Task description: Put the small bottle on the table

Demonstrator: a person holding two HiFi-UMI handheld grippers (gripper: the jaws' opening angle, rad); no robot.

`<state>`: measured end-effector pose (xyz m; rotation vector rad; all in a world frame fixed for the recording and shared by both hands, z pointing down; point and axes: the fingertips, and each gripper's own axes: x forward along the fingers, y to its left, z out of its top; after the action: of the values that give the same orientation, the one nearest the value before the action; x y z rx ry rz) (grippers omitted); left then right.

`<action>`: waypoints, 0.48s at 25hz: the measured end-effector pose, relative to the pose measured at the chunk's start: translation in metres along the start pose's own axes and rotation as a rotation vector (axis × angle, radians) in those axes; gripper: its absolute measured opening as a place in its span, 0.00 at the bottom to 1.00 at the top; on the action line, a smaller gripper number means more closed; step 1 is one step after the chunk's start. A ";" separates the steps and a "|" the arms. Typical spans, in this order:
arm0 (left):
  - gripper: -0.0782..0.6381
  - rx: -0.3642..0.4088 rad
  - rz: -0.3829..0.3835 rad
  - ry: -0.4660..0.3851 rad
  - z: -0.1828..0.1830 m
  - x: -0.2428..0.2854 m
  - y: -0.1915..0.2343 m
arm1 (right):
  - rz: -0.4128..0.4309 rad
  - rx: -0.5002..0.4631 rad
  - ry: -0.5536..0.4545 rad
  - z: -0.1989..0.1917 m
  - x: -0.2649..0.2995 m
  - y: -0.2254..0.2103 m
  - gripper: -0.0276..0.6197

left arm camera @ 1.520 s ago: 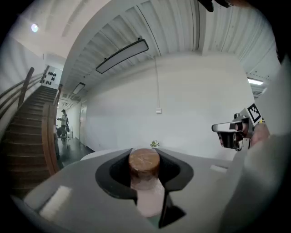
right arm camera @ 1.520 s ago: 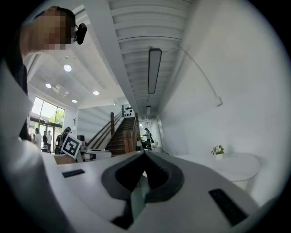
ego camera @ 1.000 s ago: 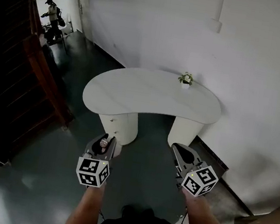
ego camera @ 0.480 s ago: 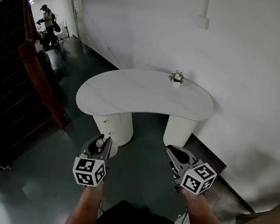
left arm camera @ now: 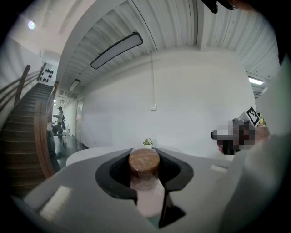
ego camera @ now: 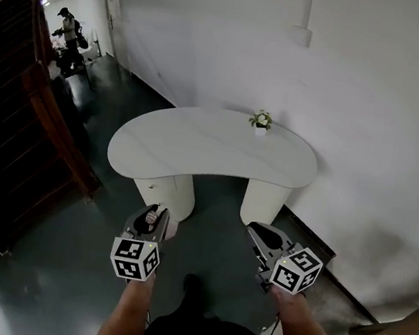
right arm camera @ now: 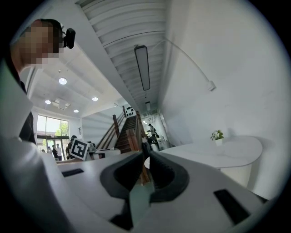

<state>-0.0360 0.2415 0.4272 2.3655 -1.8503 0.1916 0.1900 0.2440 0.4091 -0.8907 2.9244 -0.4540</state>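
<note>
At the upper left of the head view, a dark wooden staircase (ego camera: pixel 17 95) runs up the frame's edge. A distant person (ego camera: pixel 65 24) stands at the far end of the corridor.

Lower left of centre, the left gripper (ego camera: pixel 153 217) is closed on the small bottle (left arm camera: pixel 144 164). In the left gripper view the jaws clamp its neck just under a round brown cap, and the pale body hangs below between them. The bottle is upright, in the air over the dark floor and short of the table.

The white kidney-shaped table (ego camera: pixel 197 145) fills the middle of the head view, ahead of both grippers. Its top is bare apart from a small potted plant (ego camera: pixel 260 120) near the far edge, against the wall.

At the lower right, the right gripper (right arm camera: pixel 146 157) has its jaws drawn together with nothing between them.

The bottle looks small and light, so its weight should be no trouble. Its body seems smooth, perhaps glass or hard plastic, though the view is too close and soft to tell which. Either would be stiff, a little slippery and worth setting down gently. The neck grip under the cap's shoulder suits it, since the cap stops it sliding through. The base should meet the tabletop flat before the jaws part.
</note>
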 end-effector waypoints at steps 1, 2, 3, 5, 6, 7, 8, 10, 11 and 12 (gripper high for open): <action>0.28 -0.003 -0.002 -0.001 0.000 0.006 0.003 | -0.003 0.002 0.000 0.000 0.005 -0.005 0.06; 0.28 -0.007 -0.004 -0.003 -0.001 0.012 0.007 | -0.006 0.004 0.000 0.001 0.010 -0.010 0.06; 0.28 -0.010 -0.005 -0.003 -0.001 0.019 0.011 | -0.009 0.006 -0.001 0.001 0.016 -0.015 0.06; 0.28 -0.013 -0.008 -0.002 -0.001 0.034 0.020 | -0.013 0.008 0.004 0.001 0.030 -0.026 0.06; 0.28 -0.011 -0.010 0.000 -0.002 0.041 0.025 | -0.014 0.010 0.008 0.001 0.037 -0.031 0.06; 0.28 -0.004 -0.012 0.003 -0.002 0.048 0.030 | -0.015 0.012 0.012 0.001 0.045 -0.036 0.06; 0.28 0.009 -0.012 0.006 -0.002 0.055 0.035 | -0.015 0.014 0.016 0.001 0.054 -0.041 0.06; 0.28 0.029 -0.012 0.011 -0.002 0.072 0.049 | -0.020 0.007 0.020 0.002 0.072 -0.050 0.06; 0.28 0.032 -0.013 0.013 -0.001 0.081 0.056 | -0.025 -0.003 0.018 0.005 0.082 -0.055 0.06; 0.28 0.031 -0.015 0.014 0.000 0.091 0.064 | -0.032 -0.017 0.016 0.007 0.091 -0.059 0.06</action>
<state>-0.0762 0.1398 0.4456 2.3910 -1.8359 0.2368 0.1470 0.1450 0.4228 -0.9411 2.9371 -0.4407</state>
